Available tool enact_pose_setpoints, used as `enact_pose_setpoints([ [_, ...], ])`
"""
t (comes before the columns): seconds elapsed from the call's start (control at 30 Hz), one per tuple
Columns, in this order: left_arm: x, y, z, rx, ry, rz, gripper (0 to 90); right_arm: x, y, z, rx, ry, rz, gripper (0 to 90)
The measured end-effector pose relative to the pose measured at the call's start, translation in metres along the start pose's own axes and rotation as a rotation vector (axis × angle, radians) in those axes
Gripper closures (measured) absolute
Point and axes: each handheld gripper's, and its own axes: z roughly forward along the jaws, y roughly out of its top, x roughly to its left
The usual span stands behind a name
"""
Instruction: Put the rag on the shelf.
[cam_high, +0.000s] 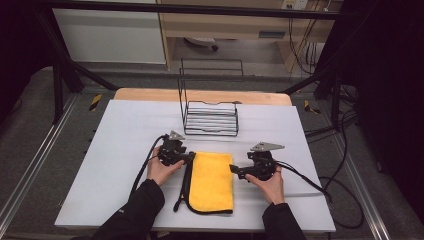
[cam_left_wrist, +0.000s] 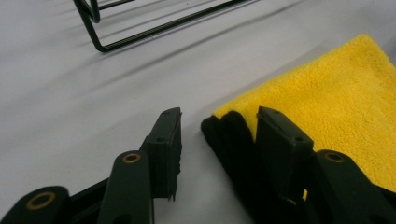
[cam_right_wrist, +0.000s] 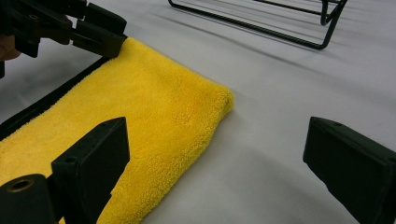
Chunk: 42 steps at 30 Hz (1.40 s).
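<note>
A folded yellow cloth (cam_high: 212, 180) with a black border lies flat on the white table (cam_high: 125, 130) in front of me. My left gripper (cam_high: 191, 157) sits at the cloth's far left corner. In the left gripper view its jaws (cam_left_wrist: 218, 114) stand apart: one rests on the bare table, the other over the yellow cloth (cam_left_wrist: 336, 93), with the black border between them and a gap beside it. My right gripper (cam_high: 232, 169) is at the cloth's right edge. Its jaws (cam_right_wrist: 215, 123) are wide open, one over the cloth (cam_right_wrist: 154, 102), one over bare table. The left gripper (cam_right_wrist: 105, 32) shows far off.
A black wire rack (cam_high: 210, 120) stands on the table just beyond the cloth, its base rods visible close by (cam_left_wrist: 140, 35) (cam_right_wrist: 261, 23). Cables trail from both grippers toward me and off the right edge. A wooden strip runs along the table's far edge (cam_high: 150, 94).
</note>
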Motion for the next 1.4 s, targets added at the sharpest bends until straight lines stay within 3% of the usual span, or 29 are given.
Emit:
enact_pose_setpoints([
  [0.4, -0.003, -0.001, 0.006, 0.030, -0.033, -0.012, 63.0, -0.001, 0.002, 0.003, -0.004, 0.021, 0.025, 8.2],
  [0.6, -0.004, -0.002, 0.007, 0.036, -0.041, -0.028, 68.6, 0.001, 0.005, 0.011, 0.006, 0.018, 0.027, 10.6],
  [0.73, -0.005, -0.002, 0.007, 0.042, -0.042, -0.015, 72.4, -0.002, 0.006, 0.019, 0.016, 0.013, 0.050, 13.4],
  [0.9, -0.005, -0.002, 0.007, 0.040, -0.046, -0.005, 74.6, -0.007, 0.008, 0.027, 0.019, 0.002, 0.077, 24.1],
  [1.07, -0.006, -0.003, 0.007, 0.031, -0.041, 0.002, 75.5, -0.009, 0.007, 0.034, 0.021, 0.004, 0.067, 40.9],
  [1.4, -0.005, -0.004, 0.007, 0.023, -0.046, 0.005, 76.3, -0.007, 0.004, 0.041, 0.070, 0.026, 0.084, 64.5],
])
